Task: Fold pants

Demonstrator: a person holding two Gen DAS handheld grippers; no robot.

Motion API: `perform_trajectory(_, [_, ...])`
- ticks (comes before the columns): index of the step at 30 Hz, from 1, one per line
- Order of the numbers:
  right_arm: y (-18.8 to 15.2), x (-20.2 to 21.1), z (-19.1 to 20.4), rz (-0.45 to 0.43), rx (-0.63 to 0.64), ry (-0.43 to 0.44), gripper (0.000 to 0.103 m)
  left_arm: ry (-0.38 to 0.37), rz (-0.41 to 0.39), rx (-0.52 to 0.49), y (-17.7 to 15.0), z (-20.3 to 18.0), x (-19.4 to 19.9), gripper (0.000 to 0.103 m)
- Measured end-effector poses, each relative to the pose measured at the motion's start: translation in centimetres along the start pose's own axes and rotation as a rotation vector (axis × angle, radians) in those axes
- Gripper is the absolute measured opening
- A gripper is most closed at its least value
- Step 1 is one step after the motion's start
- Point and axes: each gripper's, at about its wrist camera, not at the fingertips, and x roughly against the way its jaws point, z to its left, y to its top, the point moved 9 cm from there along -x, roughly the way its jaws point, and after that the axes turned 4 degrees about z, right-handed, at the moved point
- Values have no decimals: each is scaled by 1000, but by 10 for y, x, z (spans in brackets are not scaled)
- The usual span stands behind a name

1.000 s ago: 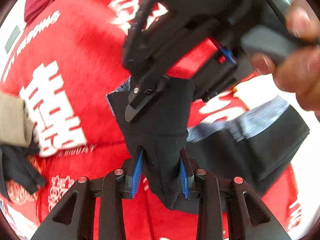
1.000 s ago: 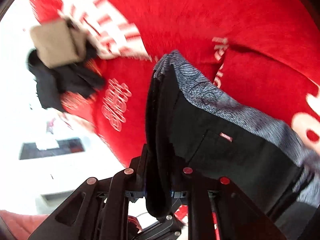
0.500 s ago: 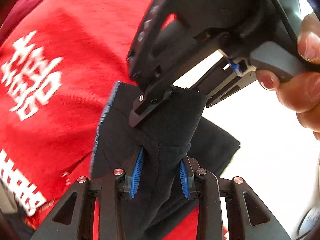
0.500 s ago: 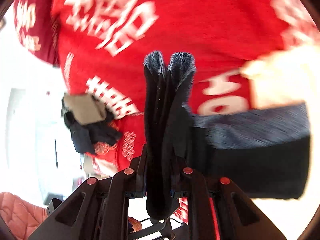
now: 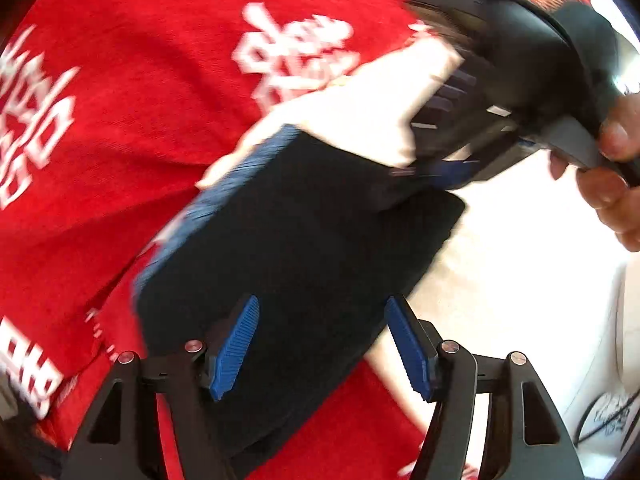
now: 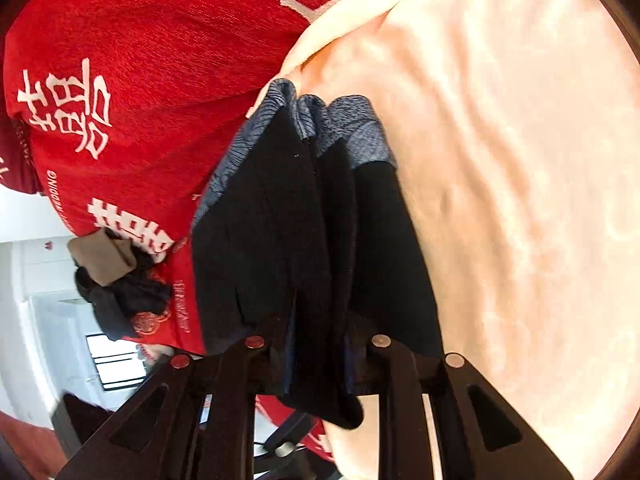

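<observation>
folded black pants (image 5: 304,240) w/ grey-blue waistband lying across edge of red blanket (image 5: 140,120) & cream sheet (image 6: 520,200); left gripper (image 5: 322,344) fingers just been opening, now standing wide apart, blue pads (image 5: 236,344) clear of the cloth, pants below & between them but not pinched; right gripper (image 6: 318,356) fingers narrow, just been opening a little, bunched pants fabric between them, looks pinched; right gripper also seen in left view (image 5: 500,92), blurred, tips at far corner of pants, held by a hand (image 5: 612,168); tan & black clothes pile (image 6: 116,276) on blanket, well apart from pants.
</observation>
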Motion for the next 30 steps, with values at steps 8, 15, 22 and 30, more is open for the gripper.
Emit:
perform_trajectory(8, [-10, 35, 0, -77, 32, -254, 30, 52, 202, 457, -39, 122, -31, 68])
perform_trajectory(15, [-8, 32, 38, -115, 204, -358, 29, -21, 323, 664, -83, 126, -54, 83])
perform_trajectory(22, [-22, -5, 24, -60, 216, -414, 29, -1, 351, 651, -85, 125, -56, 84])
perform_trajectory(30, [-23, 0, 23, -28, 233, -431, 29, 11, 362, 670, -83, 129, -55, 84])
